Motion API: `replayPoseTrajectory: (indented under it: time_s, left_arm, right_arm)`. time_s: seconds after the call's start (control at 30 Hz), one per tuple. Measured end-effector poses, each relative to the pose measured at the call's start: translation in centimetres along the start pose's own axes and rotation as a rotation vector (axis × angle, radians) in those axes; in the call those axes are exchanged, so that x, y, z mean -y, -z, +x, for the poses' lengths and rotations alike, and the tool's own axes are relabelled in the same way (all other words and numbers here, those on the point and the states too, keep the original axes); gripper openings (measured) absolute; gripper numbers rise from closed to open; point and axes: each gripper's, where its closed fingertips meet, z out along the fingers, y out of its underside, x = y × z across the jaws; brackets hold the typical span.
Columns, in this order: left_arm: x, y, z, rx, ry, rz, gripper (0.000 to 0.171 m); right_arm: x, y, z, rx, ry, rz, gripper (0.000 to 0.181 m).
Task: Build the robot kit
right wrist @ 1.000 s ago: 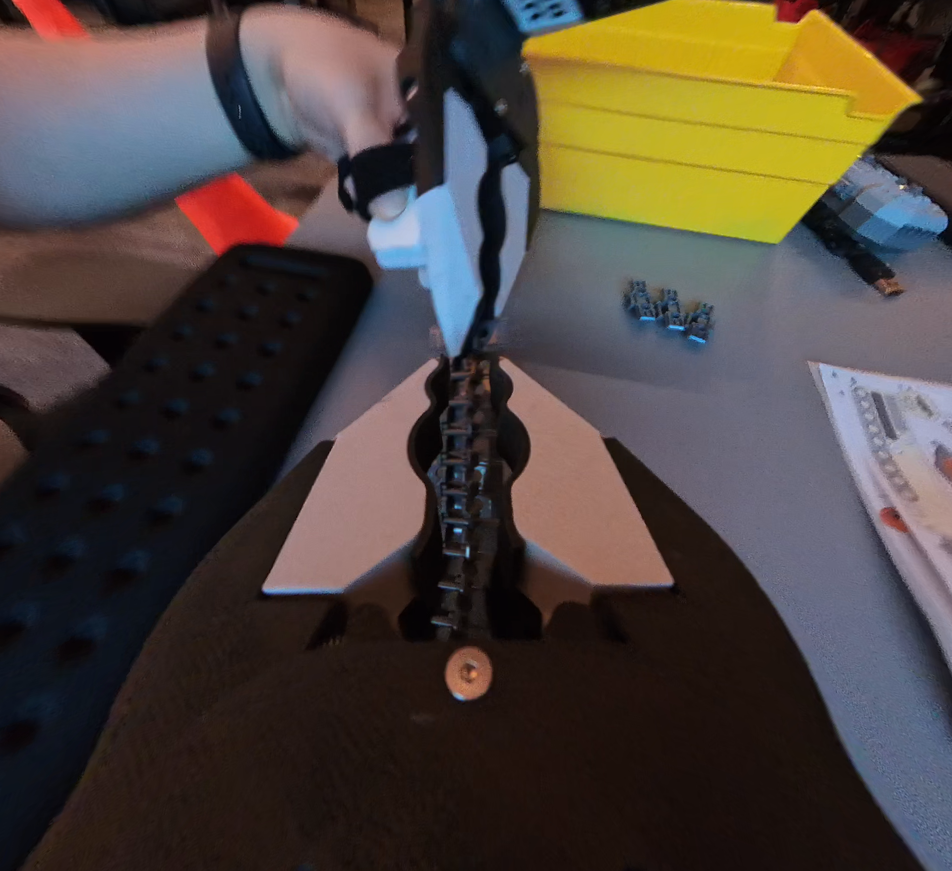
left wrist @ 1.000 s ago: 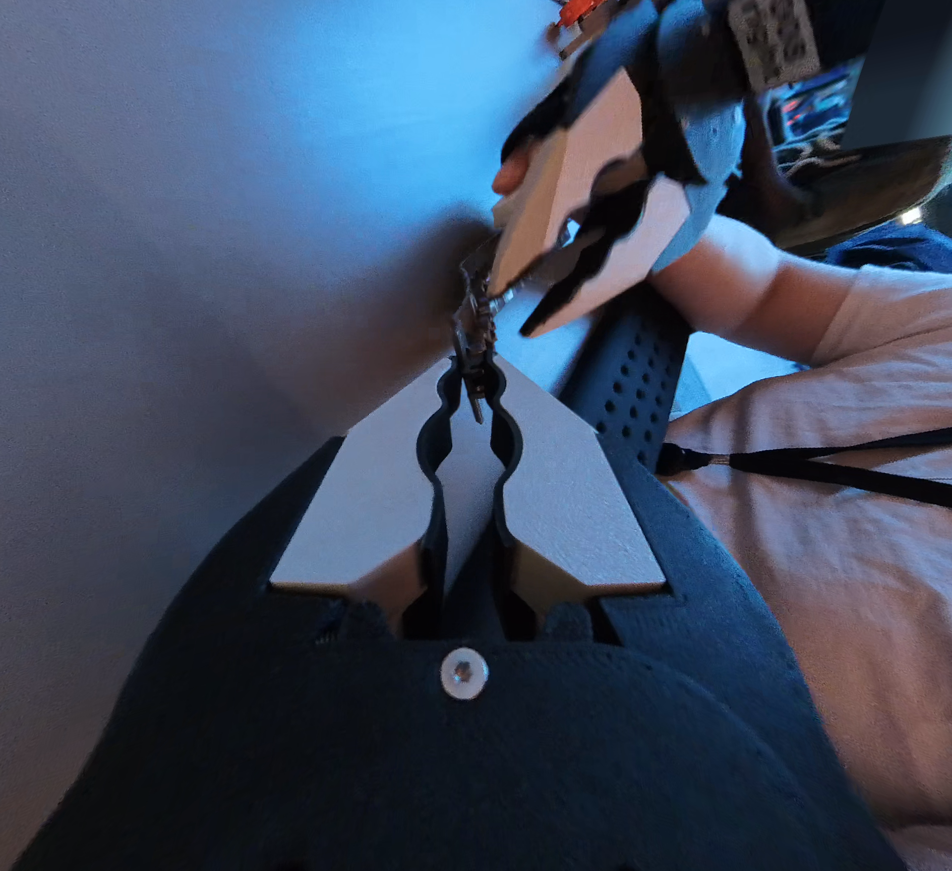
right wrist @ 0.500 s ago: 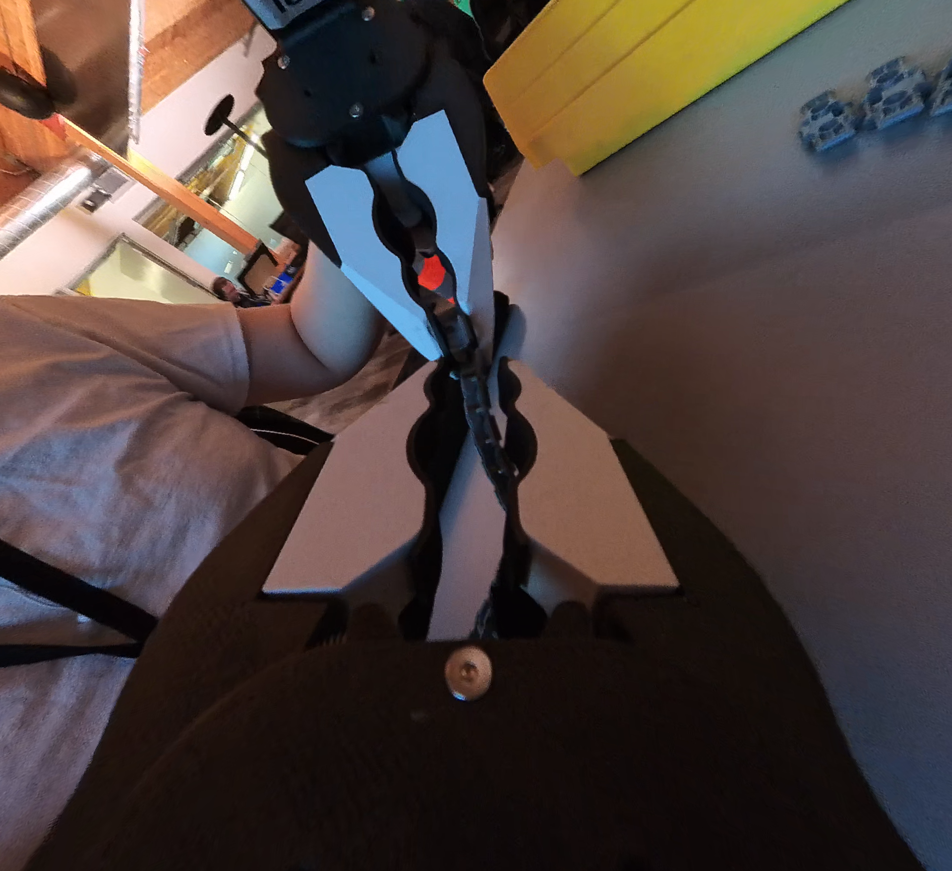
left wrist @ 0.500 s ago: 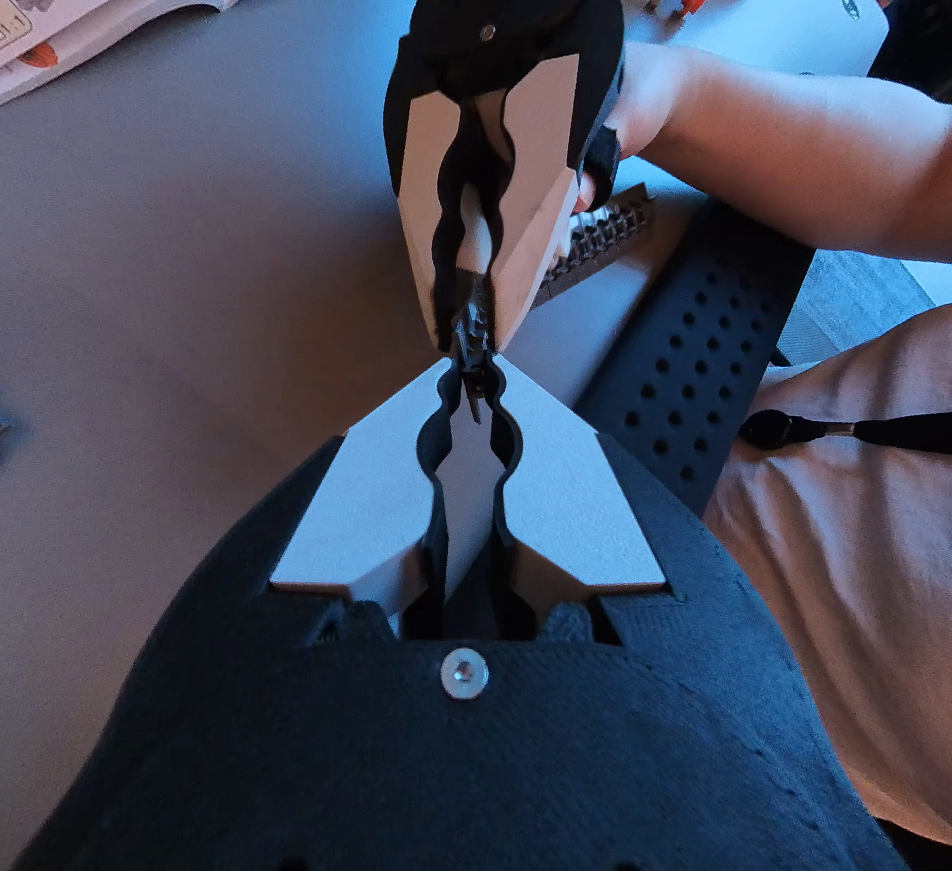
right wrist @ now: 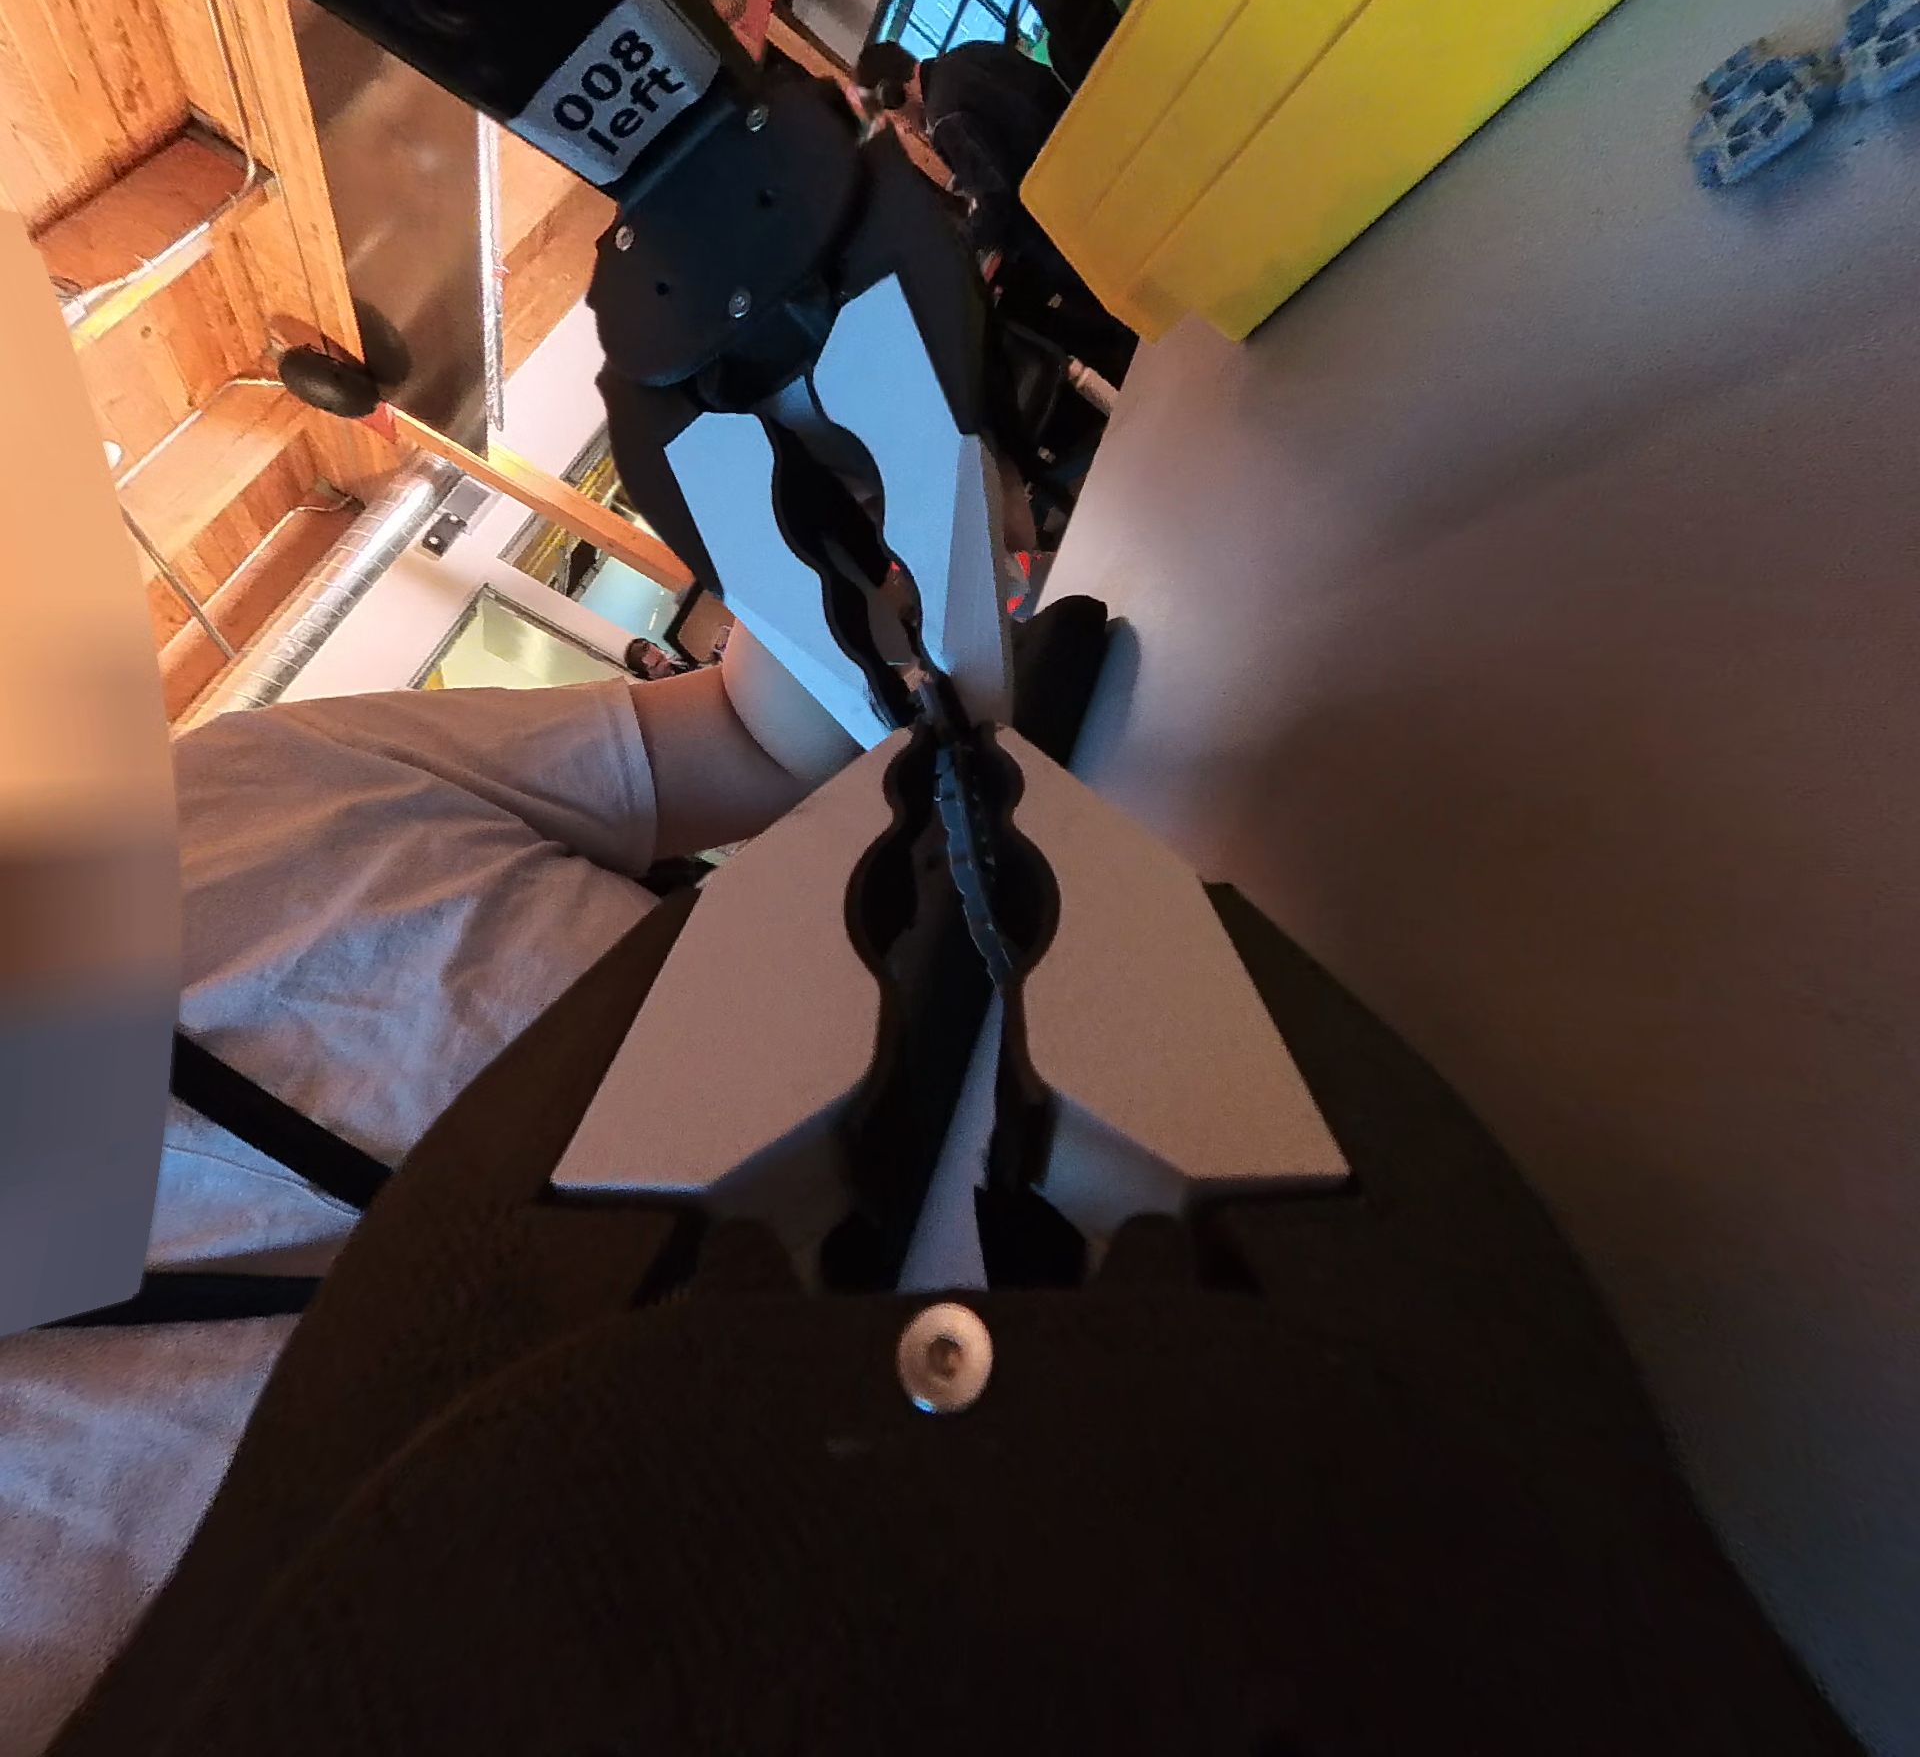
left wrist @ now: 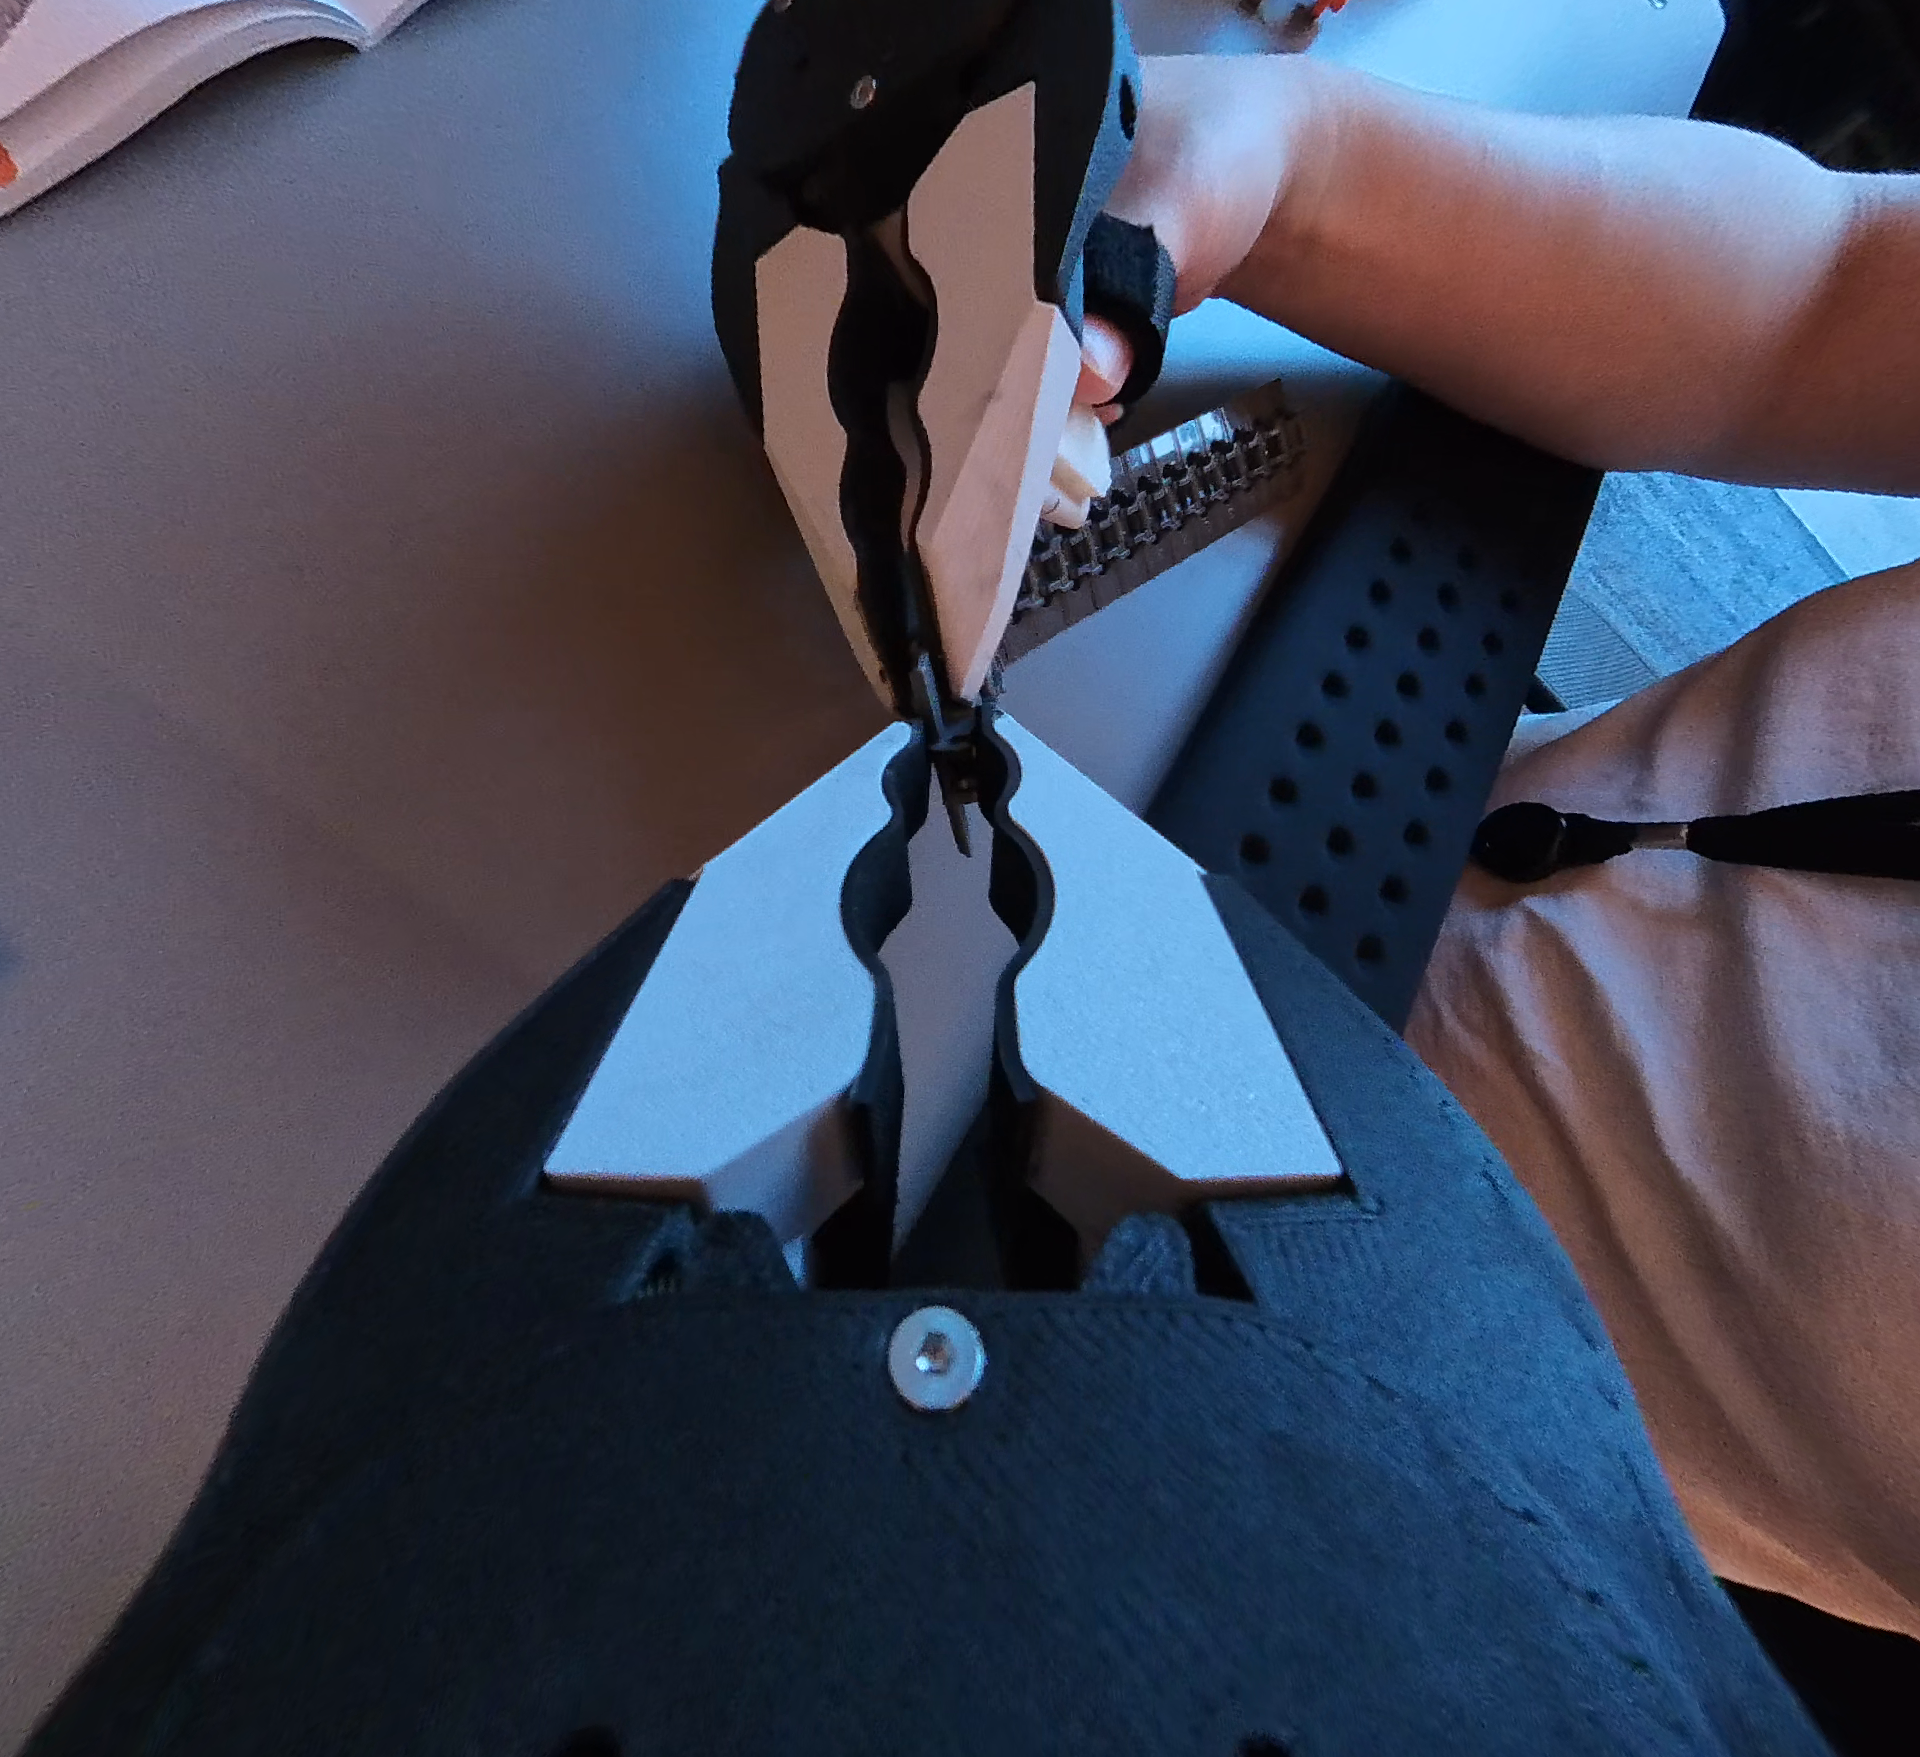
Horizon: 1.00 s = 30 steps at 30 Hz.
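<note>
I had both claws, left gripper point(left wrist: 951, 751) and right gripper point(right wrist: 951, 751), pinched tip-to-tip on the chain point(right wrist: 971, 866) ends above the table point(left wrist: 364, 564); light, floppy links, best held near their ends.

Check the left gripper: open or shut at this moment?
Shut. The left gripper has its fingertips pinched on the end of a small dark chain piece, meeting the right gripper tip to tip above the grey table.
</note>
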Motion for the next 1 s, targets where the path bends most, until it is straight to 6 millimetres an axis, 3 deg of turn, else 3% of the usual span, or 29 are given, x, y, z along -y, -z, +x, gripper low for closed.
replayPoseTrajectory:
  time_s: [0.37, 0.8, 1.0]
  left_arm:
    - [0.2, -0.5, 0.1, -0.114, 0.109, 0.058, 0.007]
    - [-0.3, 0.4, 0.4, -0.276, 0.292, 0.220, 0.016]
    - [0.0, 0.2, 0.1, -0.279, 0.317, 0.288, 0.009]
  right_arm:
    - [-0.3, 0.5, 0.1, -0.022, 0.010, -0.027, 0.000]
    - [-0.1, 0.7, 0.0, -0.008, 0.012, -0.011, 0.000]
    - [-0.1, 0.7, 0.1, -0.016, 0.018, -0.008, 0.000]
